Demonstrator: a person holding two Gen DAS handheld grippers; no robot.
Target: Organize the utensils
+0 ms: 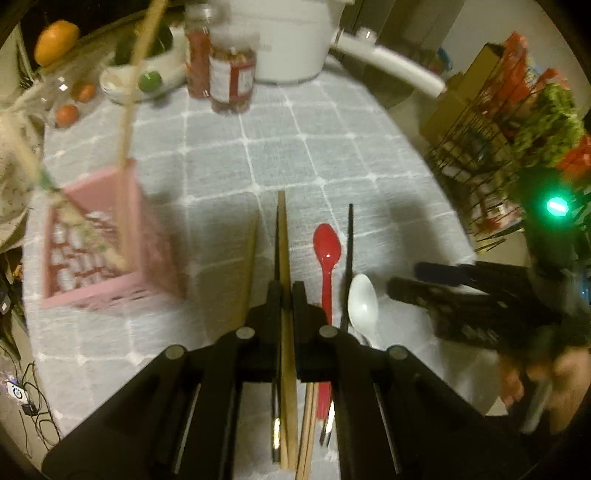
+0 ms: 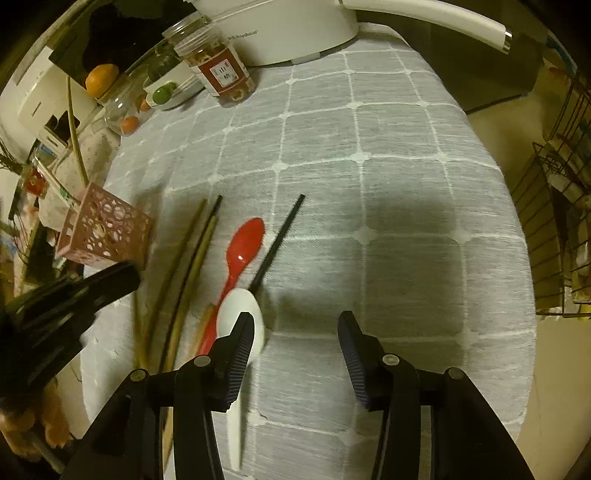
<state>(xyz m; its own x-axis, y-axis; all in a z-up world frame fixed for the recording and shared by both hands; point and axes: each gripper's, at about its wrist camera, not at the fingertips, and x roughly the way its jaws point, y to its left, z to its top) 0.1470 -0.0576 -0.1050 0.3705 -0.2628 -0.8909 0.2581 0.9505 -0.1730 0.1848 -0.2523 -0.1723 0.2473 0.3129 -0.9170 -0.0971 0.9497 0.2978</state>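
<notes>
Left gripper pinches one wooden chopstick; right gripper wide, empty

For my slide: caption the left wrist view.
Left gripper shut on a wooden chopstick beside the pink perforated plastic holder.

Home kitchen: rice cooker, jars.

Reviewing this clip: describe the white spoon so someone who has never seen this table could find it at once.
On the grey checked tablecloth, a row of utensils lies near the pink perforated holder. At the row's right end, beside the red spoon and a black chopstick, lies the white spoon. It is the only white utensil, its bowl partly behind the open right claw.
</notes>
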